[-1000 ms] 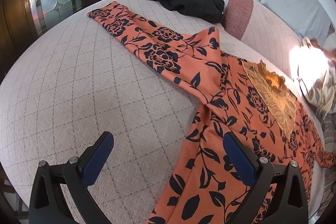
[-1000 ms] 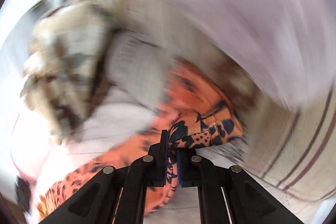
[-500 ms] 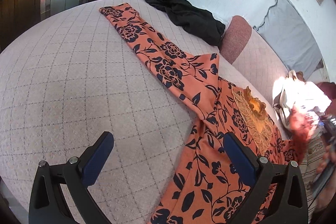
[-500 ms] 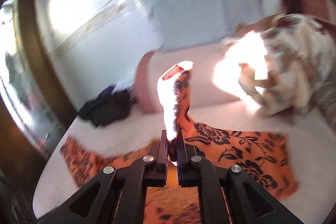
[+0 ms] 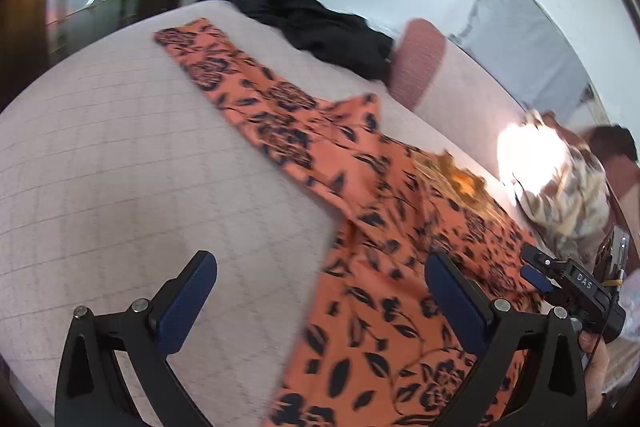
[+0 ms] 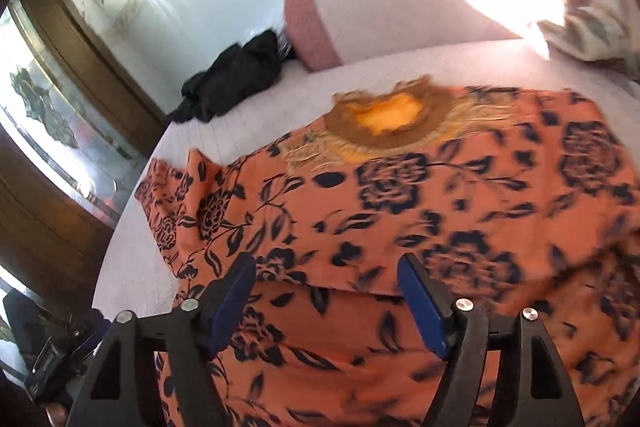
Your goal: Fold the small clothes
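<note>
Quilted bed (image 5: pixel 100 167), bare on my left. Orange dress (image 5: pixel 380 287) lies flat across it, sleeve edge running toward black cloth (image 5: pixel 320 27). Left tool (image 5: pixel 320 299) apart, empty; right tool (image 6: pixel 326 297) apart, over dress (image 6: pixel 440 207).

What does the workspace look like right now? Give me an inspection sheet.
Surface: quilted bedspread, pale, grid-stitched.
Job's things: orange floral garment spread flat, one sleeve stretched out, gold embroidered neckline.
Clutter: black clothing heaped at the far edge; patterned bundle; pink bolster.
Grippers: left tongs open, empty; right tongs open, empty, above the garment.
Cables: nothing seen.
Surroundings: white wall, wooden glazed door.
</note>
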The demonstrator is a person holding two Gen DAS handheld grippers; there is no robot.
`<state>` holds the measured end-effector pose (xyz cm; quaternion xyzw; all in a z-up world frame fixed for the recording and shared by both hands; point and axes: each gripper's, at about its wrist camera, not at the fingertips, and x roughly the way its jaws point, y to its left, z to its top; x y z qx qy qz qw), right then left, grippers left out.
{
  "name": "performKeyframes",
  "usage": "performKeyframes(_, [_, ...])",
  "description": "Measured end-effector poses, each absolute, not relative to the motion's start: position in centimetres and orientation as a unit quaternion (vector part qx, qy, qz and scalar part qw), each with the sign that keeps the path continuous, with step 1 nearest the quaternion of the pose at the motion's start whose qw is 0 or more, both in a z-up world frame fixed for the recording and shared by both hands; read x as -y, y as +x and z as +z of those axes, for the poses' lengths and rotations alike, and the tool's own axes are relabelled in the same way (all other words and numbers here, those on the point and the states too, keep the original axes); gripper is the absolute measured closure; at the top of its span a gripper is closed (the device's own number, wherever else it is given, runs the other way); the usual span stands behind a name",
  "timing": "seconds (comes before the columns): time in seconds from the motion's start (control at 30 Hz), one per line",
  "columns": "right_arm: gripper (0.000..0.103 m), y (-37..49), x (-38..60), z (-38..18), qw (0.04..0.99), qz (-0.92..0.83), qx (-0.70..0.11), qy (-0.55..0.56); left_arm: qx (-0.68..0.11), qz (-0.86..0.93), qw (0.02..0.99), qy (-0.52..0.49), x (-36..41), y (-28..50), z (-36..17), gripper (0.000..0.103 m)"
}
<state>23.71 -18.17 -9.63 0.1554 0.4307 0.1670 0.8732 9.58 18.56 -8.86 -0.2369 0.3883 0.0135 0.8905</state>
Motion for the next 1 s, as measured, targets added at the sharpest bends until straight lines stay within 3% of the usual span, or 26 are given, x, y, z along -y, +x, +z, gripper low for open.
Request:
performKeyframes(0.33, [0.025,17.8,28.6,-9.7,0.880,0.159,-0.385,0.230,-0.468,-0.121,0.837,-0.257,-8.6,20.3,-9.1,0.000])
performKeyframes(0.43, [0.025,17.6,29.6,-10.1,0.875,0.175,-0.377,0.247,-0.496,-0.121,0.823,-0.249,-6.5,23.6,-10.5,0.008])
performKeyframes(0.63, [0.025,17.7,30.8,-10.2,0.864,0.205,-0.368,0.276,-0.547,-0.075,0.800,-0.233,-6.2,27.2,-14.5,0.035])
performKeyframes(0.67, [0.025,17.8,31.0,-10.3,0.860,0.208,-0.368,0.284,-0.542,-0.072,0.808,-0.221,-6.1,27.2,-14.1,0.050])
performKeyframes(0.7, [0.025,17.9,31.2,-10.3,0.857,0.211,-0.368,0.291,-0.545,-0.071,0.810,-0.205,-5.8,27.3,-13.9,0.085])
performKeyframes(0.73, [0.025,18.0,31.3,-10.3,0.855,0.213,-0.368,0.297,-0.554,-0.063,0.809,-0.187,-5.7,27.6,-14.0,0.100])
performKeyframes(1.0, [0.025,17.7,31.9,-10.4,0.859,0.198,-0.361,0.304,-0.450,-0.050,0.880,-0.143,-7.2,26.5,-7.6,0.100])
